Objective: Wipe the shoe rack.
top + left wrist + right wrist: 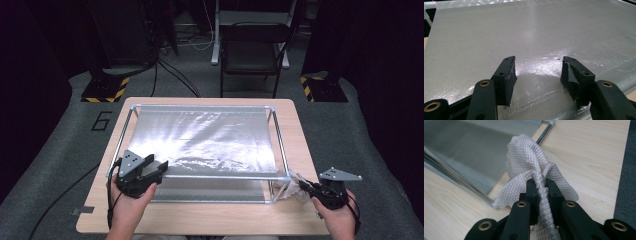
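Right gripper (541, 182) clamped on one crumpled white waffle-textured cloth (534, 167), at near right corner of metal frame (280, 145) on wooden tabletop (200, 220). Left gripper (537, 67) apart, hovering over one silvery mesh sheet (524, 32) stretched across that frame.

The cloth's (536, 172) lower end — pinched between the jaws — runs off the picture's bottom edge.
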